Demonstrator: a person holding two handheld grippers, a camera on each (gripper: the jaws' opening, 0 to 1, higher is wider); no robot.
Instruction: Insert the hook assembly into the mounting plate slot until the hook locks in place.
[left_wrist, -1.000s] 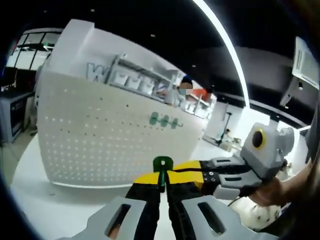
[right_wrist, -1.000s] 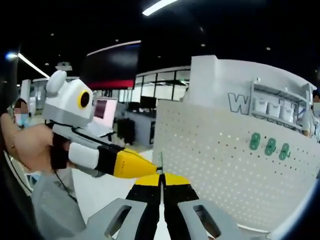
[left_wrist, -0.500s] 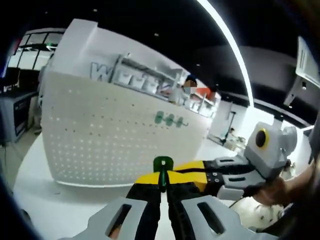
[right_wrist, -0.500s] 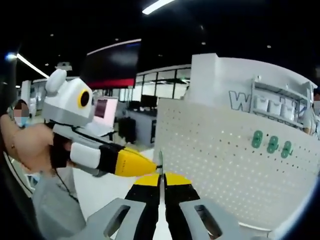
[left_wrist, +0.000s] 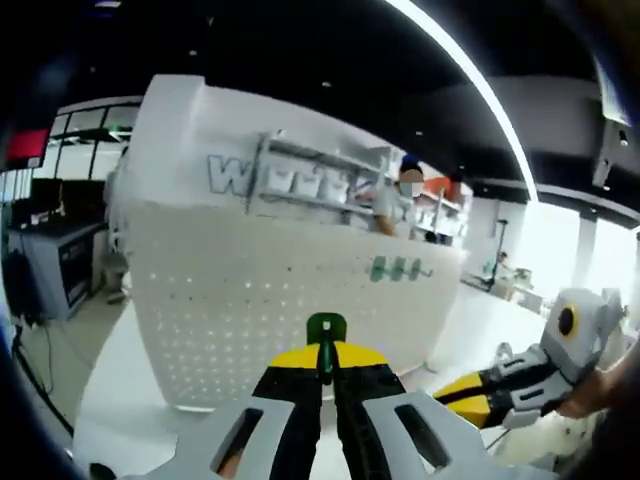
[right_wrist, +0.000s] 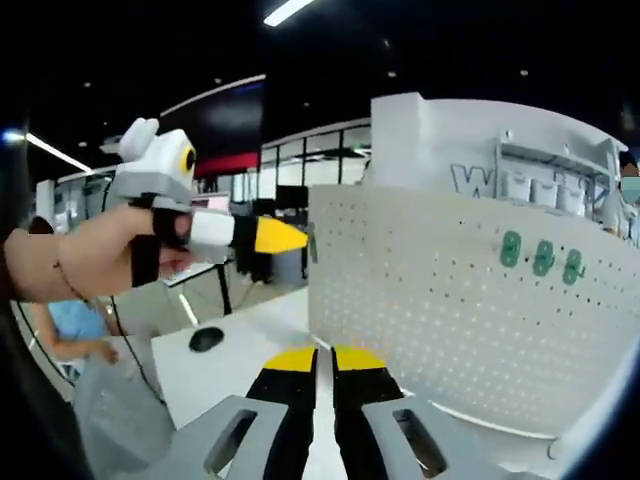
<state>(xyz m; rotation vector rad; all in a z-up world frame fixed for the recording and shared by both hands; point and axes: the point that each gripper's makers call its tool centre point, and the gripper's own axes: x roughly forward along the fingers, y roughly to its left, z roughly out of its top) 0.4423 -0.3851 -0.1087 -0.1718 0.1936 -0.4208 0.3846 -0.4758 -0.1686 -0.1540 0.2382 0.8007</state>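
We pinch green hook (left_wrist: 325, 328) in left gripper (left_wrist: 325, 372); right gripper (right_wrist: 322, 362) closed, empty. Risk: hook twists in pinch, misses pegboard (left_wrist: 290, 300) slot.

in the left gripper view the left hand-held gripper (left_wrist: 322, 372) rises from the bottom centre, with the hook assembly (left_wrist: 325, 340) between its tips; the pegboard (left_wrist: 250, 310) stands behind it on the table (left_wrist: 130, 400), three mounted hooks (left_wrist: 396, 268) at its upper right; the right hand-held gripper (left_wrist: 478, 396) sits lower right. in the right gripper view the pegboard (right_wrist: 450, 300) is right of centre, the left hand-held gripper (right_wrist: 285, 236) upper left
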